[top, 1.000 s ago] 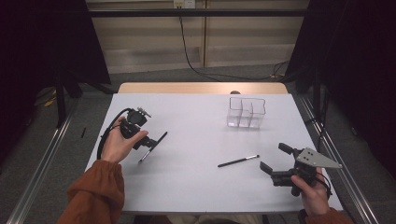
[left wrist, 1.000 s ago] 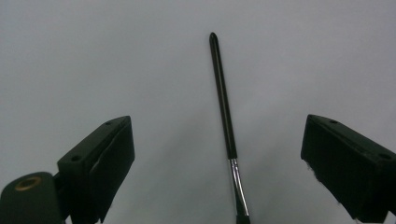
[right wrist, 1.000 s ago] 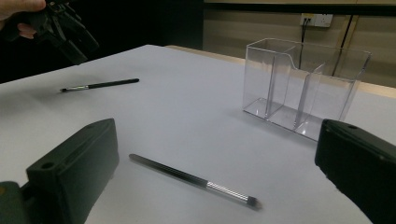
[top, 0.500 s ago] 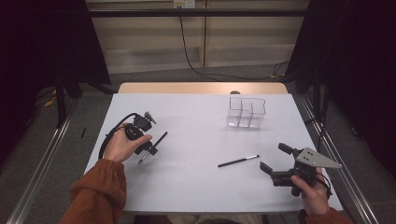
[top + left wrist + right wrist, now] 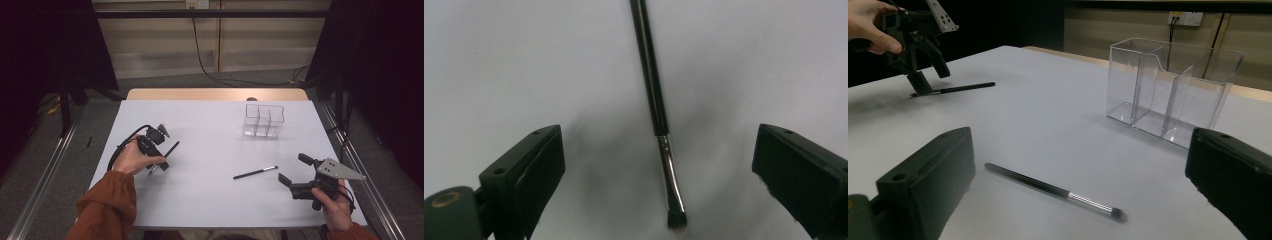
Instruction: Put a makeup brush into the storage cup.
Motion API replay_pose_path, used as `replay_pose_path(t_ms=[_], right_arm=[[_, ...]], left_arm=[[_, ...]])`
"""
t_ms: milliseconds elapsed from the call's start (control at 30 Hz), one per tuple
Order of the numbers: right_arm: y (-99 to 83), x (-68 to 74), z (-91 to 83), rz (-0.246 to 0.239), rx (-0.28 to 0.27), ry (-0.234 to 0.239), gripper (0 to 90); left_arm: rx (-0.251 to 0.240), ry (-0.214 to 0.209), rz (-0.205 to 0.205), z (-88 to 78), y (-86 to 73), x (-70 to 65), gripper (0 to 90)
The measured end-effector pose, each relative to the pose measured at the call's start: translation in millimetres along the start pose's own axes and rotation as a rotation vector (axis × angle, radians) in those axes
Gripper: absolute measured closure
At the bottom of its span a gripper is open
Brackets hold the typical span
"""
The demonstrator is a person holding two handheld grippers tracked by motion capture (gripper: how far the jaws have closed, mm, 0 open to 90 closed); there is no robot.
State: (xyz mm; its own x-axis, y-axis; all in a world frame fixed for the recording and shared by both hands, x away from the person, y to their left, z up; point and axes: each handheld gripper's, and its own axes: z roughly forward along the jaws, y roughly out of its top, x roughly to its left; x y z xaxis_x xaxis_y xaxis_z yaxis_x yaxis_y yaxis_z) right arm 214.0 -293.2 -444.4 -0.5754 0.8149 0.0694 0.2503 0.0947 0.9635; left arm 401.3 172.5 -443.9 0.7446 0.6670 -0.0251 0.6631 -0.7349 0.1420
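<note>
Makeup brush (image 5: 657, 95) is straddled by the left tongs (image 5: 659, 180), spread wide for a grasp, well away from the clear organizer (image 5: 264, 120), while the right tongs (image 5: 295, 172) are held apart

Table top (image 5: 210, 130): plain pale grey-white, no pattern; far edge strip light wood tone. Left gripper (image 5: 159, 156) and right gripper (image 5: 294, 173): black bodies, black jaws. Right gripper top plate: grey. Makeup brush (image 5: 657, 115) at left gripper: glossy black handle, silver ferrule, dark bristles with pale tips. Second makeup brush (image 5: 1053, 191): black handle, ribbed silver ferrule. Compartment organizer (image 5: 264, 121): clear, colourless. Sleeve (image 5: 106, 202): rust orange.
</note>
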Motion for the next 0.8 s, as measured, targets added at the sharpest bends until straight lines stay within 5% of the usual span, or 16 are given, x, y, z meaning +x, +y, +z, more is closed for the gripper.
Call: replay_pose_path(t_ms=[400,533,700,800], right_arm=[[0.0,0.9,-0.5,-0.005,0.002,-0.004,0.0],[-0.1,1.3,-0.9,-0.009,0.001,-0.004,0.0],[0.0,1.4,-0.5,-0.006,0.002,-0.004,0.0],[0.0,1.2,-0.3,-0.006,0.002,-0.005,0.0]], left_arm=[[0.035,0.012,-0.016,3.3,0.7,-3.3,33.6],[0.014,0.004,-0.008,0.2,-0.3,-3.0,58.0],[0.029,0.005,-0.006,0.5,1.4,-3.8,61.1],[0.025,-0.002,-0.010,0.5,1.8,-4.0,71.0]])
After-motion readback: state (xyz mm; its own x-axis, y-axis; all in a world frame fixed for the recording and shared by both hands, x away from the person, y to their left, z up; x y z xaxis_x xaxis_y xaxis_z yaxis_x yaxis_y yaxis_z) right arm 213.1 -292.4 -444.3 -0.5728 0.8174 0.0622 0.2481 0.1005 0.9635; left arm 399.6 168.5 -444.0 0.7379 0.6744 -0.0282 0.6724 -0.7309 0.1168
